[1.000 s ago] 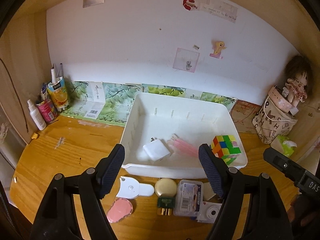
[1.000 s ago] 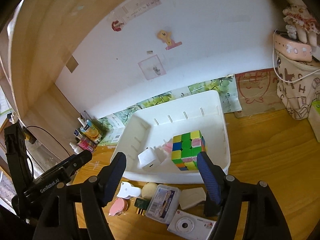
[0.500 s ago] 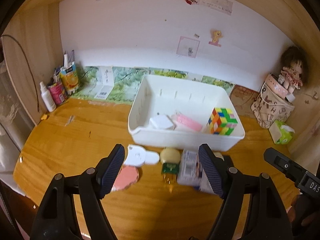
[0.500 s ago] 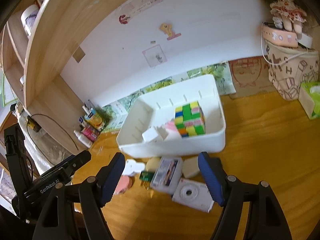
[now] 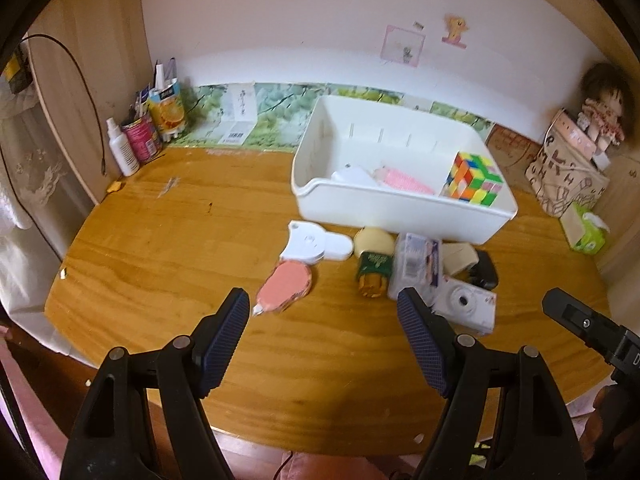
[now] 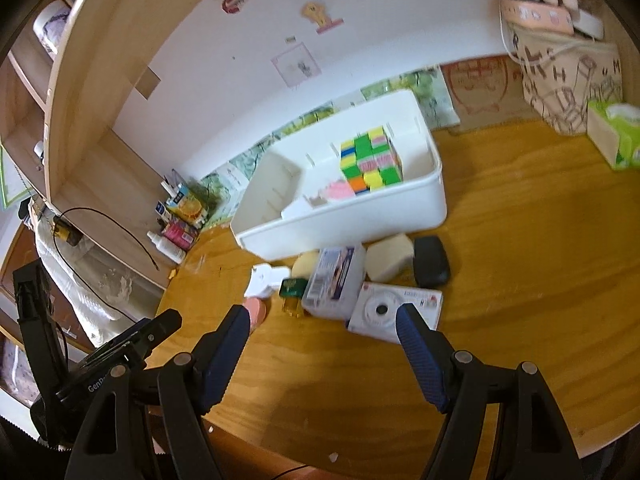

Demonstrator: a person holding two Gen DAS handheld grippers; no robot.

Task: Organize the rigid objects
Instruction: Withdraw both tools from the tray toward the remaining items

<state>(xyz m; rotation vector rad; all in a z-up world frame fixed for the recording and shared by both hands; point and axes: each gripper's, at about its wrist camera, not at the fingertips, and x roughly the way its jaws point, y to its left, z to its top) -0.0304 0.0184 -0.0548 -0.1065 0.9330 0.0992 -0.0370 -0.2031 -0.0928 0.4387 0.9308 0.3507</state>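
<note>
1. Both tools hang empty over the near table: the left gripper (image 5: 322,320) stands with jaws apart, and the right gripper (image 6: 320,334) is likewise spread with nothing between.
2. The white bin (image 5: 404,210) sits far right of centre, already holding the puzzle cube (image 5: 476,178) and a pink piece.
3. Loose items crowd its near wall: camera (image 6: 394,312), clear box (image 6: 334,282), pink tape dispenser (image 5: 285,286) (tightly packed!).
4. Risk, I'd say: jaws reaching for one could shove its neighbours, or the two grippers could collide.

place: home desk nook | cues: doll (image 5: 603,110), wall stickers (image 5: 456,29), wooden desk (image 5: 168,248)
</note>
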